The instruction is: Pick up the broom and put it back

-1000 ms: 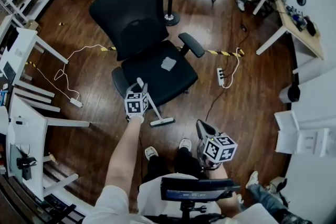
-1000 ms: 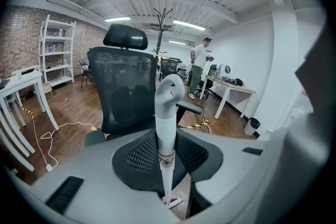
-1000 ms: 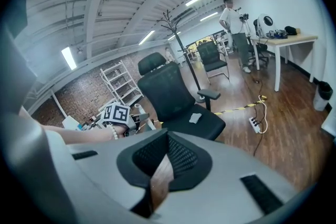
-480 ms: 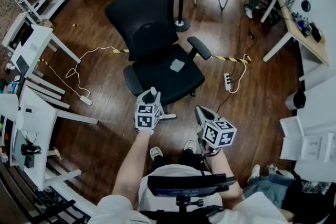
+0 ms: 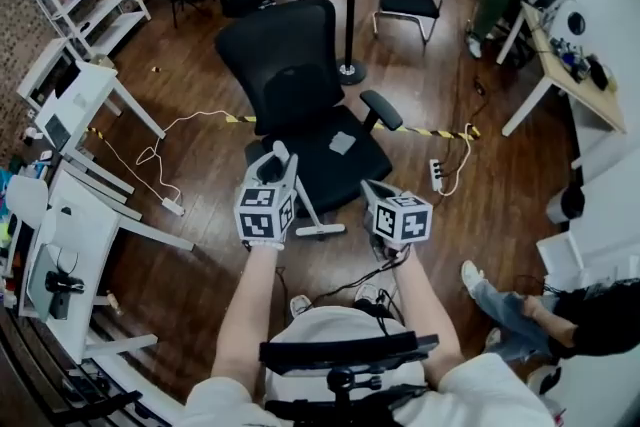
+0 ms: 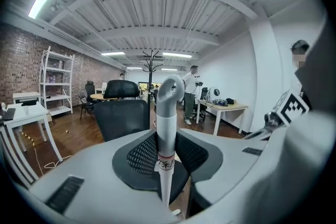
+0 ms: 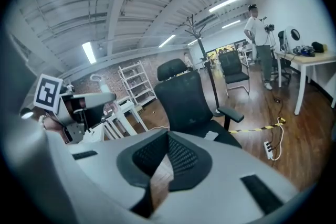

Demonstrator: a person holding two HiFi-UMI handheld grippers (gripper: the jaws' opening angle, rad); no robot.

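Pale grey plastic makes up the broom (image 6: 168,123): a slim handle topped by a hooked loop, with a narrow flat head at its lower end. It is held up before the person, clenched in the left gripper (image 5: 280,161). The right gripper (image 7: 159,173) is slightly parted and empty. A black office chair (image 5: 300,85) stands close behind on the wooden floor (image 5: 200,185). A label band (image 6: 166,163) on the handle cannot be read.

Head view steeply down, gripper views nearly level; black office chair (image 5: 290,65) common to all.
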